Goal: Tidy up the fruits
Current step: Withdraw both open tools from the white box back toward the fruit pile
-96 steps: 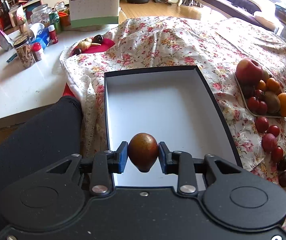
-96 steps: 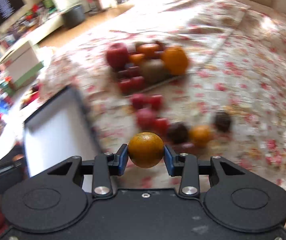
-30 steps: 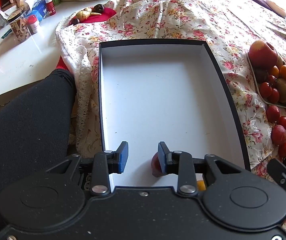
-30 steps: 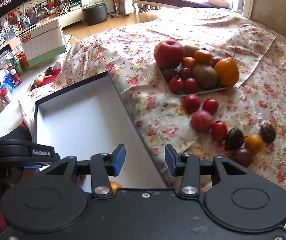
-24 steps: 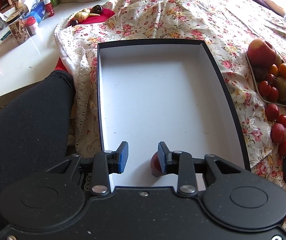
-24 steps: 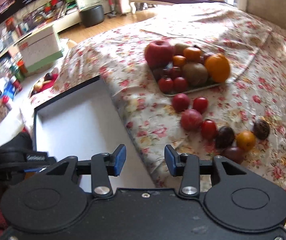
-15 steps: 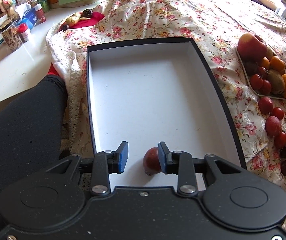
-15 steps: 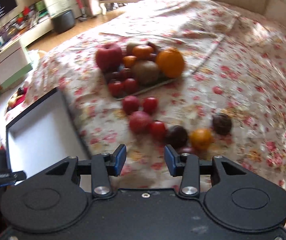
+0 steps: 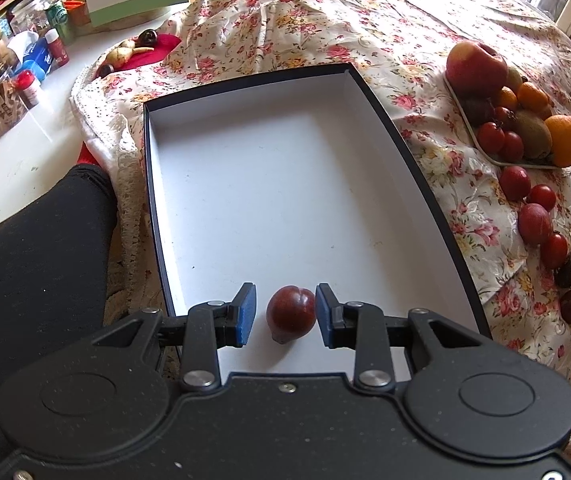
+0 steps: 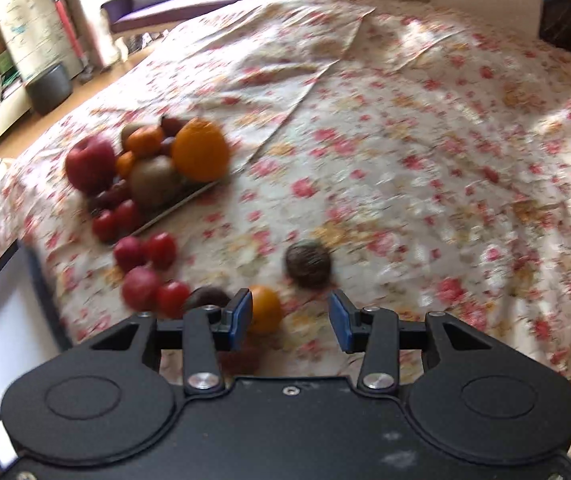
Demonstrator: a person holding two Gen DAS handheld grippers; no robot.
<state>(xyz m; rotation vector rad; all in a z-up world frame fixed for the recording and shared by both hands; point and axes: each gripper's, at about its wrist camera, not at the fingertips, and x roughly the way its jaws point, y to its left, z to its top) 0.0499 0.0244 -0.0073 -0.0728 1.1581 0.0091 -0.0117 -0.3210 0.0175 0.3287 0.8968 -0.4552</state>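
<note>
From the left wrist view, the left gripper [image 9: 284,314] hangs over the near end of a shallow box [image 9: 401,136] with a white floor and dark rim. A dark red plum [image 9: 291,314], round with a small point at its near end, rests on the box floor between the blue pads. The jaws stand apart; a clear gap shows on the left of the plum, while its right side sits right at the right pad, and I cannot tell whether they touch. Only this view shows the box interior, a dark trouser leg [image 9: 33,256] at near left, and the white table [image 9: 13,160] with jars at far left. A tray [image 9: 525,162] of mixed fruit sits at far right on the flowered cloth [image 9: 285,28], with loose fruit trailing nearer.

The right wrist view is blurred. The right gripper [image 10: 290,320] is over the cloth with its jaws opening and nothing between the pads. A small orange fruit [image 10: 266,309] lies just behind the left pad, and a dark round fruit [image 10: 308,263] sits farther on, near the middle of the gap. Only a corner of the box appears at left. The tray's pile, with an apple [image 10: 90,164] and a big orange [image 10: 200,149], shows at far left.
</note>
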